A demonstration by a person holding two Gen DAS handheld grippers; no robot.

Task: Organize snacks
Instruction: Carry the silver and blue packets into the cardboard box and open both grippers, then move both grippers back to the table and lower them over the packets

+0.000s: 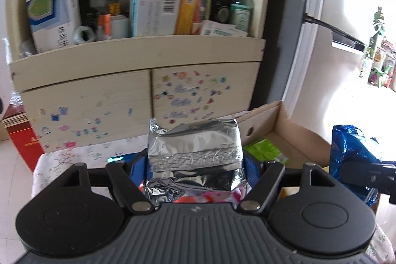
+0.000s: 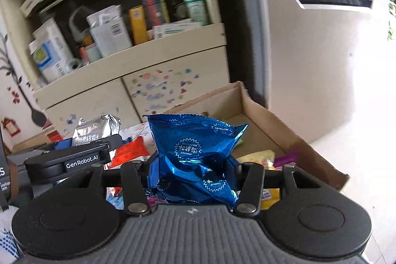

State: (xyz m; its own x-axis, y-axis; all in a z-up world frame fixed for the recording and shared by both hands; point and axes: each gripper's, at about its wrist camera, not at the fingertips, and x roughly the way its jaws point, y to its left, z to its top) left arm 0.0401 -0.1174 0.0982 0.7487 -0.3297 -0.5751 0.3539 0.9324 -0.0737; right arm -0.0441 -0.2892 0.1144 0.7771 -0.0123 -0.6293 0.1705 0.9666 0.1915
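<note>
Cabinet (image 1: 138, 66): cream, far, open shelf crammed with boxes; doors (image 1: 198, 93) covered with stickers
Fridge (image 2: 309, 41): white, right
Floor (image 1: 14, 160): pale tile
Light: bright glare, right

The crinkled silver foil snack packet (image 1: 194, 152) is shiny and mirror-like, with a rough knurled seal strip across it. The crumpled blue metallic foil snack bag (image 2: 195, 160) is glossy, its surface creased and printed in white. Far right, the brown corrugated cardboard box (image 2: 267, 120) looks matt and papery. The left matt black plastic gripper (image 1: 195, 171) has a ribbed grey body; the right matt black plastic gripper (image 2: 193, 173) is alike. The cream painted wooden cabinet (image 1: 86, 100) looks dull and scuffed.
</note>
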